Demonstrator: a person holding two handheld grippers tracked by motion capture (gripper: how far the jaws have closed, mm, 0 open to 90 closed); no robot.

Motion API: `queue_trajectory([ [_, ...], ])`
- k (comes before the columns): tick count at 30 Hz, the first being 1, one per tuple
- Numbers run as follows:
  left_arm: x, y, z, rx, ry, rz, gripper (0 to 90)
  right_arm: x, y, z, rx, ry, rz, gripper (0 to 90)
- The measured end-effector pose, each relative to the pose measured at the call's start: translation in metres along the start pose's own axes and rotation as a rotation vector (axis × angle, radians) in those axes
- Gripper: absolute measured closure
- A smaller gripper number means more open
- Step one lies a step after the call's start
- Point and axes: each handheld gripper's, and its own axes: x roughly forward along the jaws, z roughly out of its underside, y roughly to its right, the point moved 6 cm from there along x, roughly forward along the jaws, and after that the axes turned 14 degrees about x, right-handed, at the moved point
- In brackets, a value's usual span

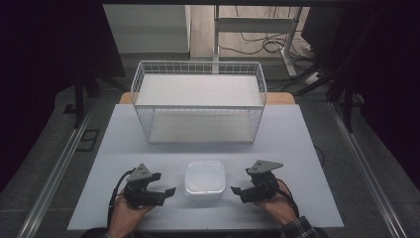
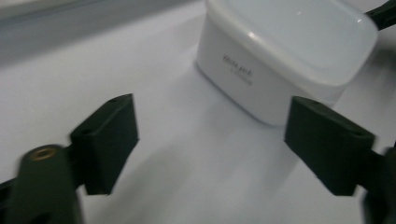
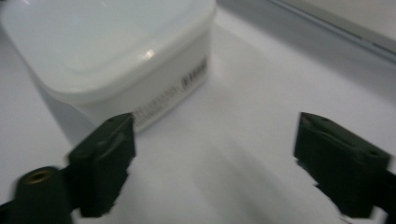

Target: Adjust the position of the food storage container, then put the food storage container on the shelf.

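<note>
Four items, listed from largest down. We note the table [image 1: 297, 148], pale, with bare room on both flanks. On its far half stands a white wire basket [image 1: 198, 101], well apart from the rest. Near the front edge sits a white lidded container [image 1: 204, 179], between the two claws. The left claw [image 1: 166, 192] and the right claw [image 1: 238, 191] both gape, gripping nothing. From the gripper views we read printed text on the container's side walls, unreadable from the high view.
</note>
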Motion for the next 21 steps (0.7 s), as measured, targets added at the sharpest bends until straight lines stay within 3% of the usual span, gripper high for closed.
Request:
queue_trajectory([
  [1, 0.002, -0.004, 0.003, -0.020, -0.008, 0.002, 10.0, 0.002, 0.002, 0.002, 0.005, -0.005, 0.008, 6.6],
  [4, 0.001, -0.007, 0.003, -0.039, 0.023, 0.012, 6.5, 0.003, 0.004, 0.002, 0.015, 0.001, 0.016, 3.0],
  [13, 0.005, -0.007, 0.001, 0.017, 0.045, -0.018, 2.9, -0.002, 0.006, -0.003, 0.027, 0.039, -0.011, 0.9],
  [21, 0.005, 0.002, -0.017, 0.008, 0.062, 0.048, 3.5, -0.004, -0.006, -0.012, 0.040, 0.048, -0.048, 1.3],
])
